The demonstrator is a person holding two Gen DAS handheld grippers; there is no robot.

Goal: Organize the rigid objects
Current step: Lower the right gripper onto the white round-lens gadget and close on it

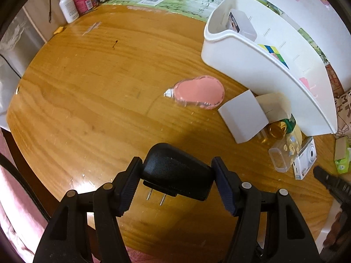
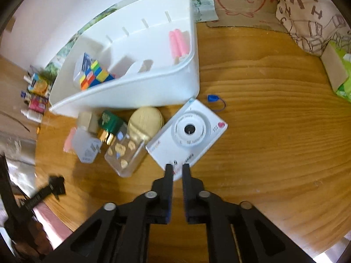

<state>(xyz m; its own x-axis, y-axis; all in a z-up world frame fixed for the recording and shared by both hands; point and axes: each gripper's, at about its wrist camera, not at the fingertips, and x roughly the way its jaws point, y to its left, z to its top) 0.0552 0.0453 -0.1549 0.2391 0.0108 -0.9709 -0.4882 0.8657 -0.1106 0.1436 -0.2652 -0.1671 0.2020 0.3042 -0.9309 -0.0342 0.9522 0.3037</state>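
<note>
My left gripper [image 1: 176, 168] is shut on a black plug adapter [image 1: 175, 171] and holds it above the wooden table, prongs pointing down. A white divided bin [image 1: 252, 65] stands at the right; it also shows in the right wrist view [image 2: 140, 92], holding a colour cube [image 2: 96, 76], a clear case and pink sticks [image 2: 178, 42]. My right gripper [image 2: 177, 166] is nearly closed and empty, just short of the near edge of a white camera box [image 2: 188, 131]. The left gripper shows in the right wrist view [image 2: 54, 186] at the lower left.
A pink flat dispenser [image 1: 197, 92], a white box [image 1: 243, 116], a gold-capped bottle [image 2: 109, 127], a clear patterned box [image 2: 127, 153] and a gold round tin [image 2: 145, 118] lie before the bin. Bottles and cans [image 1: 76, 2] stand at the far left. Green tissue pack [image 2: 342, 79] lies right.
</note>
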